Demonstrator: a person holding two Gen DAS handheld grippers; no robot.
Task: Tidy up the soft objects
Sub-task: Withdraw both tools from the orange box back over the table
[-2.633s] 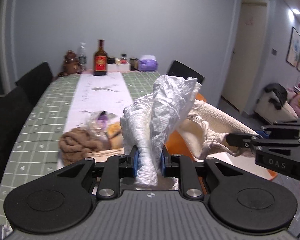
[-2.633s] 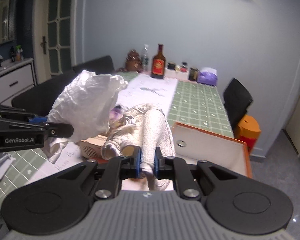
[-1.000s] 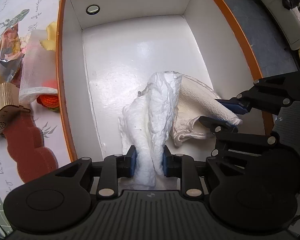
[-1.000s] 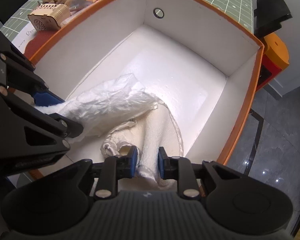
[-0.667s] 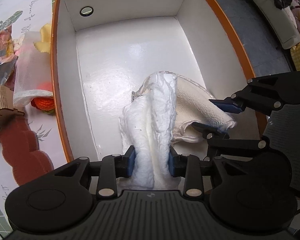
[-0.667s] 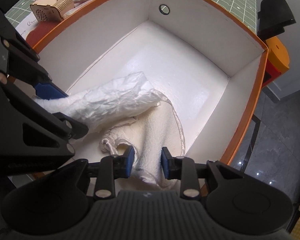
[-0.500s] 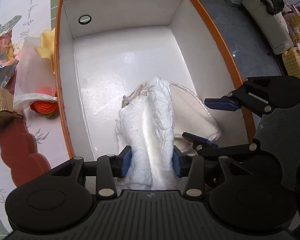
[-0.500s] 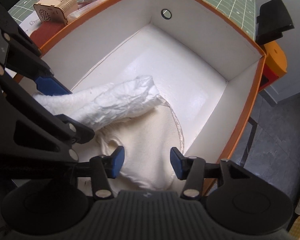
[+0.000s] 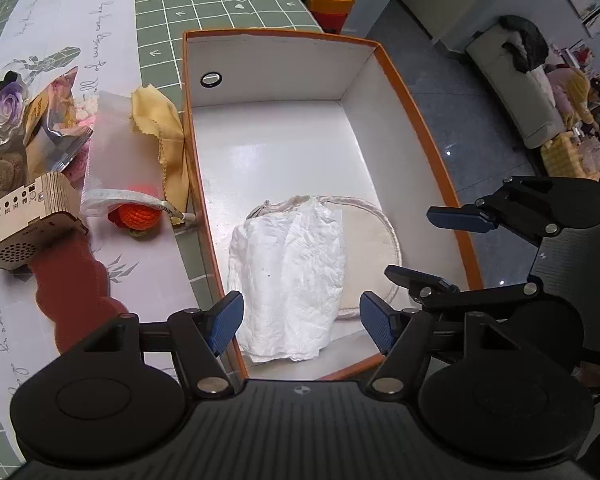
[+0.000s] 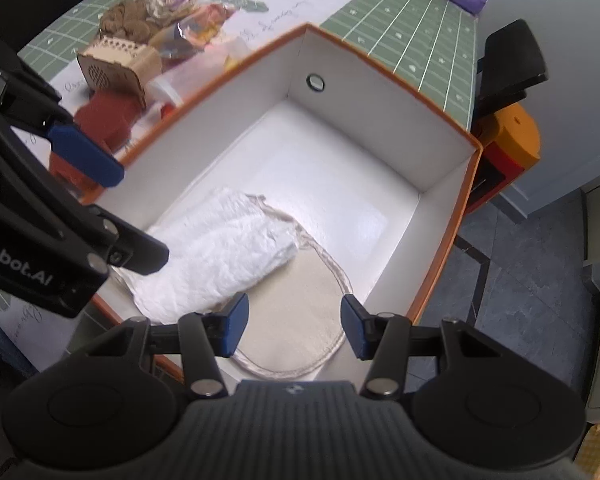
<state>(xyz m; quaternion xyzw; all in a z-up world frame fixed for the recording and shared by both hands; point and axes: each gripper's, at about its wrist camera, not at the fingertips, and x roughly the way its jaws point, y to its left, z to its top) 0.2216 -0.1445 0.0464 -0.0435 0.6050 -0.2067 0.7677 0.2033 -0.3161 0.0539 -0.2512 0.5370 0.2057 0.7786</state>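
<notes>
An orange-rimmed white box (image 9: 416,128) (image 10: 444,232) stands at the table's edge. A crumpled white cloth (image 9: 288,276) (image 10: 216,256) lies on its floor, partly over a flat cream cloth (image 9: 372,248) (image 10: 300,312). My left gripper (image 9: 302,322) is open above the white cloth and holds nothing. My right gripper (image 10: 294,322) is open above the cream cloth and holds nothing. Each gripper shows in the other's view, the right gripper (image 9: 448,244) at the right and the left gripper (image 10: 100,208) at the left.
Left of the box on the table lie a yellow cloth (image 9: 160,128), a mesh pouch (image 9: 120,152) with an orange knitted ball (image 9: 138,216), a wooden speaker box (image 9: 24,216), a dark red felt piece (image 9: 72,292), brown yarn and a foil bag (image 9: 56,120). The floor drops off at the right.
Both grippers carried the cloths from above the table down into the box, opened their jaws and let go. Both have since pulled back and up; the cloths lie flat.
</notes>
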